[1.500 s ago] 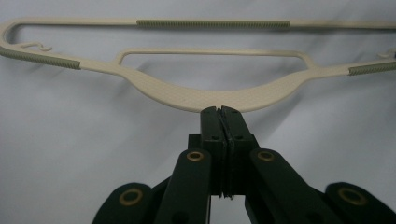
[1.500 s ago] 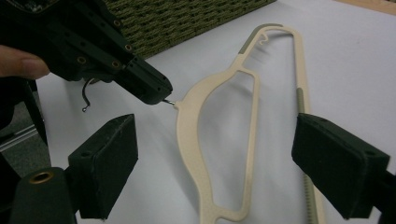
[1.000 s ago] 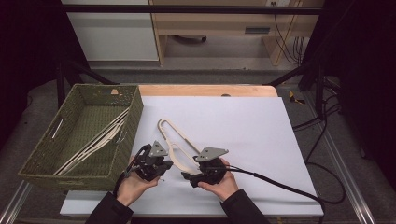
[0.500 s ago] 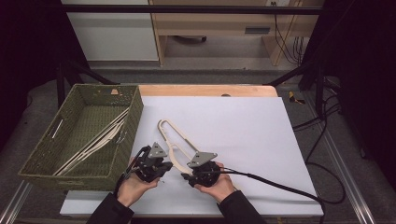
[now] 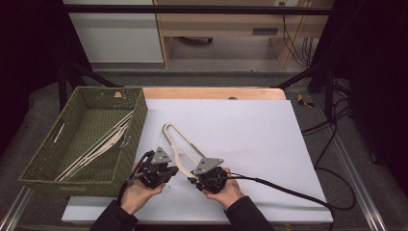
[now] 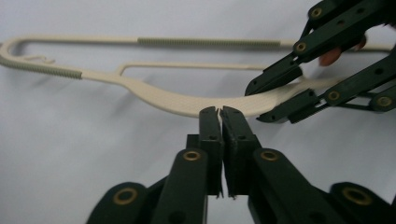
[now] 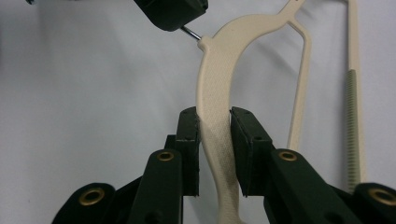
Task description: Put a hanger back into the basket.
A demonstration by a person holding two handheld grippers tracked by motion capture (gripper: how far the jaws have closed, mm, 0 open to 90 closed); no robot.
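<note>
white table [image 5: 250, 130] | cream hanger [image 5: 179, 144], curved, ribbed bar, lying flat

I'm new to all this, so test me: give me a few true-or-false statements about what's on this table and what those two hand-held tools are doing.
1. The hanger between the two tools is cream-coloured. True.
2. The green basket is empty. False: it holds more hangers.
3. The right gripper has its fingers spread wide, clear of the hanger. False: they have just been closing and now clamp the hanger's arm.
4. The left gripper has its fingers closed together. True.
5. The basket stands at the table's right edge. False: it stands at the left.
</note>
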